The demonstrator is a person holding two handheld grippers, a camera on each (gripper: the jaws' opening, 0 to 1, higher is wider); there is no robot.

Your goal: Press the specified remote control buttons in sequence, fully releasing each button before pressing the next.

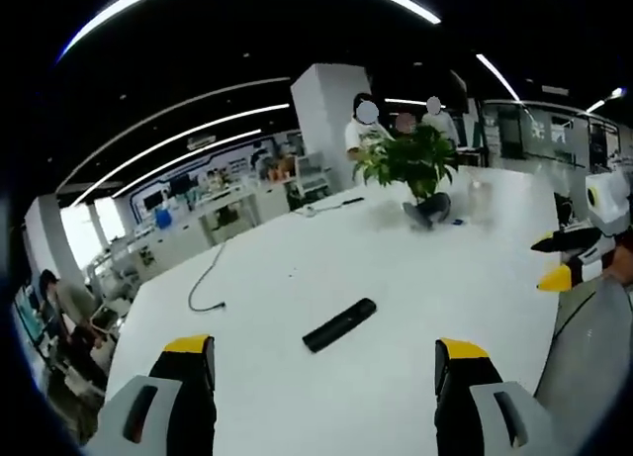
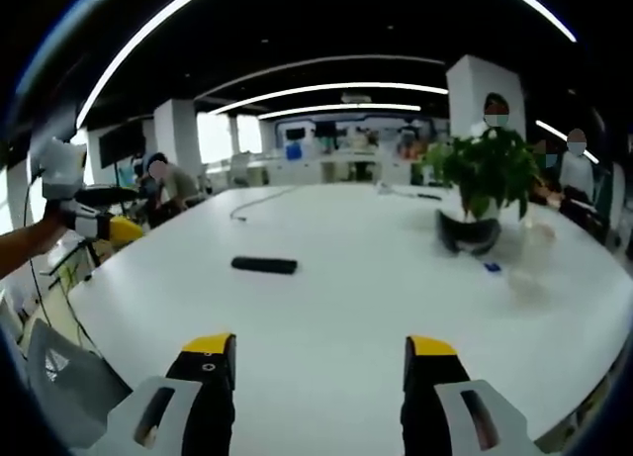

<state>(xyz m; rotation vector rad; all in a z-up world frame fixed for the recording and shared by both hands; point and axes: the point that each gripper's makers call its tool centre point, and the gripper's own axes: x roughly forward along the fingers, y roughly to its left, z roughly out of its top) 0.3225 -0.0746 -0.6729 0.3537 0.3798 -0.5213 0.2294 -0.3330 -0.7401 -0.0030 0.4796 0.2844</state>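
Observation:
A black remote control [image 1: 339, 323] lies flat on the white table [image 1: 396, 268], a little ahead of my left gripper [image 1: 326, 362], whose jaws stand wide apart with nothing between them. In the right gripper view the same remote control [image 2: 264, 265] lies ahead and to the left of my right gripper [image 2: 321, 362], which is open and holds nothing. The right gripper [image 1: 562, 260] also shows at the right edge of the left gripper view, with its jaws apart. The left gripper [image 2: 104, 227] enters the right gripper view from the left, held by a hand.
A potted green plant [image 1: 415, 169] stands on the far part of the table, also seen as the plant [image 2: 485, 189] at the right. A black cable [image 1: 208, 278] trails across the table's left side. People sit behind the plant and at desks at the left.

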